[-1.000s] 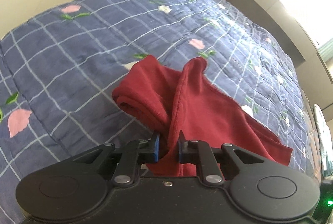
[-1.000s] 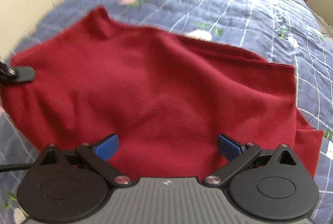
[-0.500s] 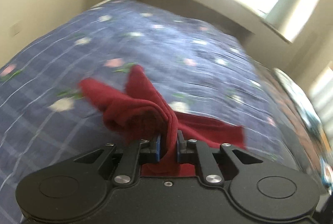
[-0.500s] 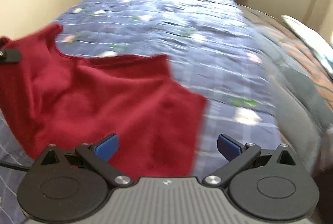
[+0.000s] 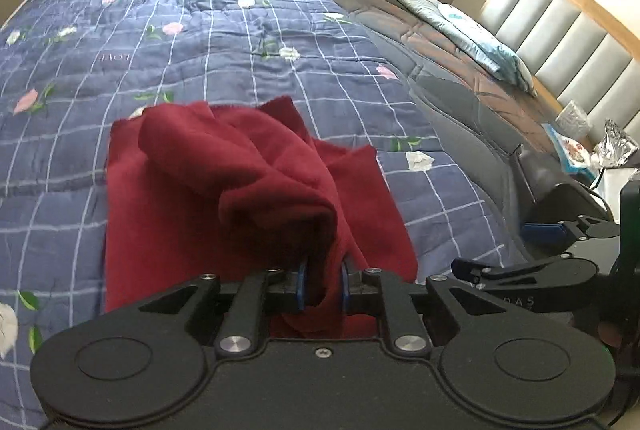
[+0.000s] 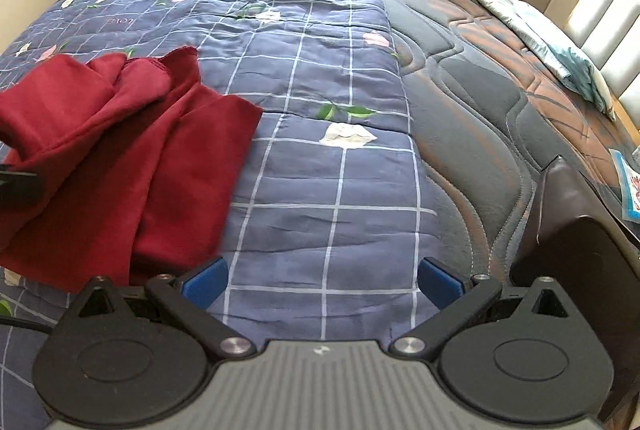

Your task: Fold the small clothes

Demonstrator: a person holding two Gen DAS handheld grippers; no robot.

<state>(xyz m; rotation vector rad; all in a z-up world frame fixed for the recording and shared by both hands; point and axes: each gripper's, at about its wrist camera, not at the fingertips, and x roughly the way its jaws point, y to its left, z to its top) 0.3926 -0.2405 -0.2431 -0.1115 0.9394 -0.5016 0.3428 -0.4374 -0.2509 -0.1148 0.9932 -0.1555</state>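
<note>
A dark red garment (image 5: 224, 186) lies partly spread and partly bunched on the blue checked quilt (image 5: 224, 30). My left gripper (image 5: 323, 286) is shut on a fold of the red garment and holds that fold raised above the rest. In the right wrist view the garment (image 6: 132, 150) lies at the left. My right gripper (image 6: 322, 280) is open and empty above bare quilt (image 6: 320, 190), just right of the garment's edge. It also shows in the left wrist view (image 5: 552, 242), at the right.
A dark quilted mattress (image 6: 480, 110) runs along the quilt's right side. A light blue pillow (image 5: 472, 34) lies by the padded headboard (image 5: 568, 42). Packets and foil (image 5: 592, 146) sit at the far right. A dark brown bed corner (image 6: 576, 254) stands near my right gripper.
Both grippers swung to the right, so the views now face the headboard side. My right gripper moved off the garment onto bare quilt. My left gripper kept its hold on the fold.
</note>
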